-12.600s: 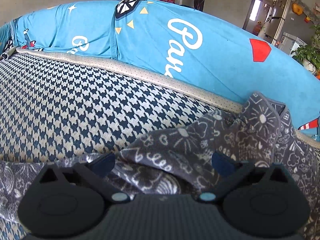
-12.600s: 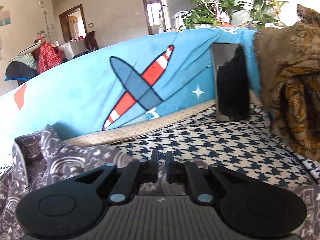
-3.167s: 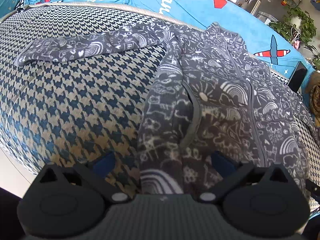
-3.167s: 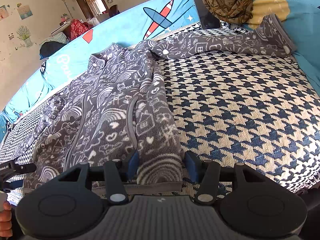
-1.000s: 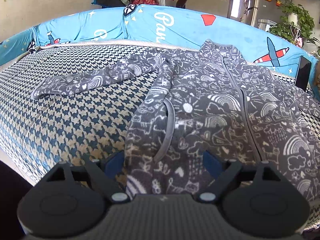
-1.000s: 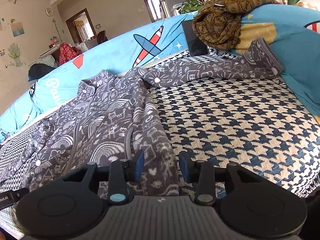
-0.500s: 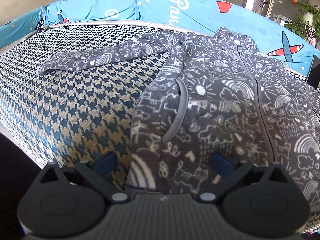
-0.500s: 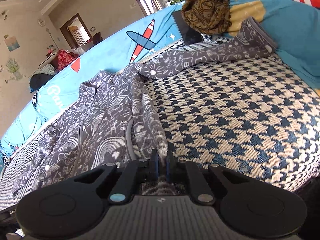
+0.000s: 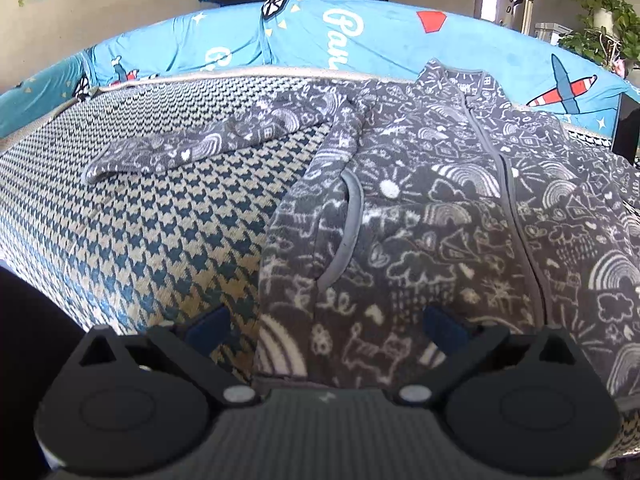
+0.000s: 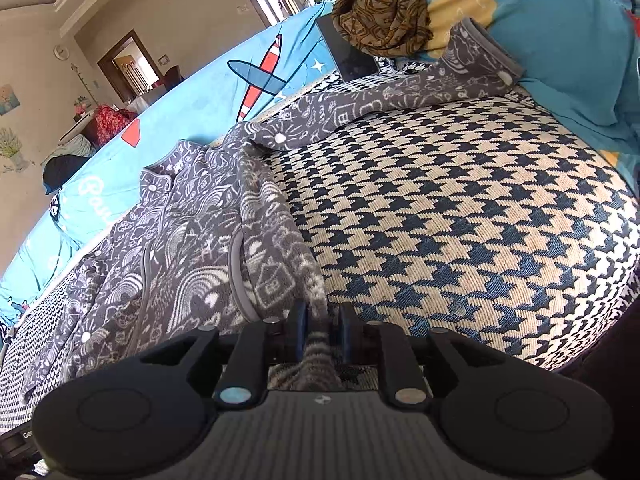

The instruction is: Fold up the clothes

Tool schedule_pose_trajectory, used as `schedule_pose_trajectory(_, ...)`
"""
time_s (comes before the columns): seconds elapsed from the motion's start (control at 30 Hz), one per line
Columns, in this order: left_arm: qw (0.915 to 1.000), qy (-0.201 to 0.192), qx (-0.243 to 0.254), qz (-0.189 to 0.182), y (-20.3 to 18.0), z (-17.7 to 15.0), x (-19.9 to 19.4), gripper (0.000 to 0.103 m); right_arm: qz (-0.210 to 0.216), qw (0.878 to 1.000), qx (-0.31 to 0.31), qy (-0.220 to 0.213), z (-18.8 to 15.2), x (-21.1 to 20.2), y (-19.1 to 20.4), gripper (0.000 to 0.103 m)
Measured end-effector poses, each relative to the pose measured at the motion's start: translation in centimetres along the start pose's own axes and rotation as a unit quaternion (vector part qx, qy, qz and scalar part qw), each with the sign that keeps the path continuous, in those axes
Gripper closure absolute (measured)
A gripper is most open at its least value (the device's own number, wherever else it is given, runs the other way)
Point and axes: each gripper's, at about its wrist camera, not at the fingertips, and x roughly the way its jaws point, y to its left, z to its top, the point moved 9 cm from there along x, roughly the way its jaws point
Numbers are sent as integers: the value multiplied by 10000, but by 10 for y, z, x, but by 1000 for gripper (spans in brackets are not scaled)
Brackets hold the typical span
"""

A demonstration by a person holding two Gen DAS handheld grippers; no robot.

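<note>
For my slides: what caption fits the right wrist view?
Right tool, jaws opening, with jacket hem between them on houndstooth sofa.

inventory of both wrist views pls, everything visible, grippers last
grey fleece zip jacket with white doodle print: 1, spread flat on the seat, sleeves out to both sides
houndstooth seat cover: 1, navy and beige, under the jacket
blue printed backrest cover: 1, red-striped plane and white lettering, behind the jacket
dark phone: 1, leaning on the backrest at the right end
brown patterned scarf: 1, bunched above the phone
potted plants: green, far behind the sofa
left gripper: black, jaws wide, straddling the jacket hem
right gripper: black, jaws opening slightly, hem edge pinched between them
</note>
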Motion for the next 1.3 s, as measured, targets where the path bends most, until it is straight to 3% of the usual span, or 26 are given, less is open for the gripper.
schedule_pose_trajectory(0.13, 9989, -365, 258, -118, -13, 9, -12, 0, -62, 9999, -38, -156, 4, -5, 0, 82)
schedule_pose_trajectory(0.4, 9988, -235, 375, -218, -21, 6, -4, 0, -120, 9979, -477, -418, 8, -10, 13, 70)
schedule_pose_trajectory(0.53, 9991, -142, 316, -263, -23, 6, 2, 0, 121, 9938, -987, -488, 5, -10, 36, 66)
schedule_pose_trajectory(0.73, 9990, 1, 312, -331, -25, 1, 8, 0, 417, 9865, -1545, -347, -10, -6, 64, 60)
schedule_pose_trajectory(0.93, 9987, 87, 392, -325, -25, -4, 14, 0, 120, 9885, -1508, 60, -22, 10, 54, 56)
schedule_pose_trajectory(1.3, 9983, 185, 336, -444, -21, -6, 16, 0, 77, 9859, -1668, 134, -23, 11, 54, 55)
